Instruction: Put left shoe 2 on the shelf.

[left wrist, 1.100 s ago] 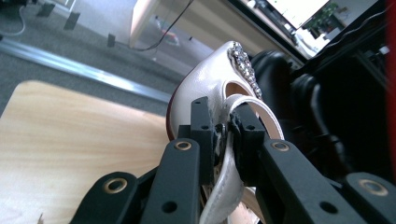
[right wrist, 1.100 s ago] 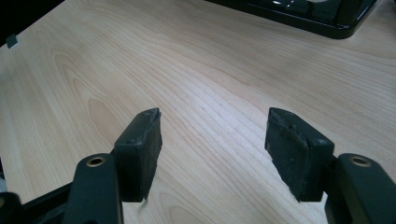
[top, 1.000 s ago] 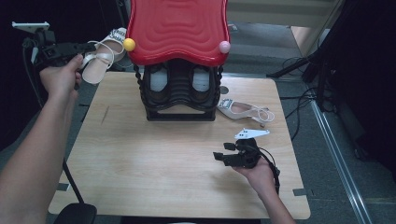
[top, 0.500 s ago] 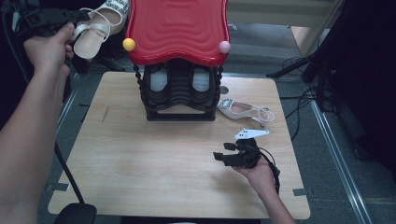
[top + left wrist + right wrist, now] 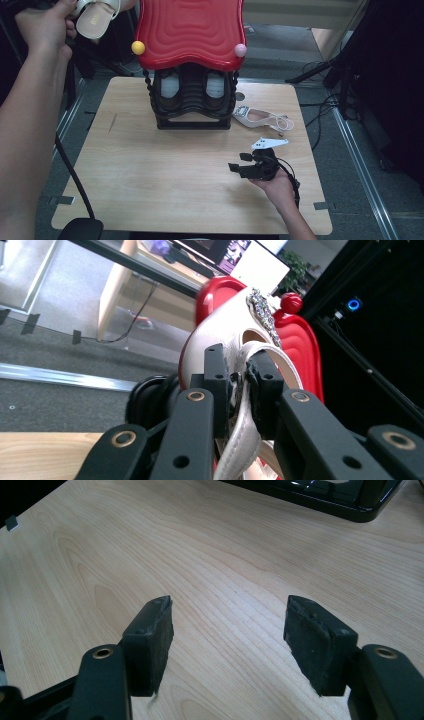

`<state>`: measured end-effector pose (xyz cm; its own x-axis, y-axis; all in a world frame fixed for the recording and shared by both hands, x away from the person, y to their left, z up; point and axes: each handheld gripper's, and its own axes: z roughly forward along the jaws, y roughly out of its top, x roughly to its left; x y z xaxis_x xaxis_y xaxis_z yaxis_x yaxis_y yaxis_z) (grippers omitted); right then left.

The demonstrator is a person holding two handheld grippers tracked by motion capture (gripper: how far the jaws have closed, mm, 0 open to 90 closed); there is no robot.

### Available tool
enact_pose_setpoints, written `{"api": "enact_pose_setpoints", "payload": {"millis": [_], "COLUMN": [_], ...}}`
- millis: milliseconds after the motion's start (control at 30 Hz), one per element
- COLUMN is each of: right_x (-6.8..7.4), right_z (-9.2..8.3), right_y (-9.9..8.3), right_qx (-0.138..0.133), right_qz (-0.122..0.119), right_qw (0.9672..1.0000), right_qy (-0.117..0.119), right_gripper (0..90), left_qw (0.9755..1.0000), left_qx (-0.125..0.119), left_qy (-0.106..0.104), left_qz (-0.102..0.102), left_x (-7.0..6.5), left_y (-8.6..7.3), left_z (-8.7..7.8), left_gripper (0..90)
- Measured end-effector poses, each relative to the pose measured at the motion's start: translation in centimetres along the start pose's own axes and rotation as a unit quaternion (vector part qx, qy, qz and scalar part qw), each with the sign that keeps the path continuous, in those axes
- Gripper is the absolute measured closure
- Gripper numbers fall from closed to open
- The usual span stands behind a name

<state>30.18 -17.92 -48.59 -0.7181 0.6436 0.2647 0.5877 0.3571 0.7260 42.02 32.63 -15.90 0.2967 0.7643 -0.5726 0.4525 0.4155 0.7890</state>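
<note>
Wooden tabletop (image 5: pixel 150 175) bears the open, empty right gripper (image 5: pixel 227 640). Left gripper (image 5: pixel 239 385), clamping a jewelled white leather sandal (image 5: pixel 230 330), has risen. Red-topped black shoe rack (image 5: pixel 192 65) stands beside it.

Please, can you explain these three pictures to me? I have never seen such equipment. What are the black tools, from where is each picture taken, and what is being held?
A person works at a wooden table, with hand-held black tongs in each hand. The high view looks down from above. The other two pictures come from small cameras riding on the tongs, looking along their jaws.

On the table stands a black rack with a red top, and shoes inside. Beside it lies a pale sandal.

The left tongs, raised near the red top, are shut on the strap of a second sandal, which has a glittering ornament. The right tongs rest low over the table, jaws open, holding nothing.
</note>
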Motion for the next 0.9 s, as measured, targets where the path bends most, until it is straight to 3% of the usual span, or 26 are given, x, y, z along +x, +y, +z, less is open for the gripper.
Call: {"api": "enact_pose_setpoints", "payload": {"millis": [233,567,733,900], "right_x": [0.0,0.0,0.0,0.1], "right_z": [0.0,-0.2,-0.3,-0.3], "right_y": [0.0,0.0,-0.1,-0.1], "right_qx": [0.001,-0.002,-0.002,-0.003], "right_qz": [0.000,-0.001,-0.001,-0.002], "right_qw": [1.0000,1.0000,1.0000,1.0000], "right_qy": [0.001,0.005,0.007,0.007], "right_gripper": [37.5,37.5,37.5,37.5], "left_qw": [0.9997,0.9988,0.9986,0.9990], "left_qx": [0.010,0.027,0.031,0.033], "left_qy": [-0.015,-0.037,-0.039,-0.029], "left_qz": [0.013,0.018,0.014,0.006], "left_x": [-2.7,-5.2,-5.5,-4.7], "left_y": [0.1,-1.7,-2.6,-3.6], "left_z": [2.2,6.5,8.1,9.1], "left_gripper": [82.2,82.1,82.1,82.0]}}
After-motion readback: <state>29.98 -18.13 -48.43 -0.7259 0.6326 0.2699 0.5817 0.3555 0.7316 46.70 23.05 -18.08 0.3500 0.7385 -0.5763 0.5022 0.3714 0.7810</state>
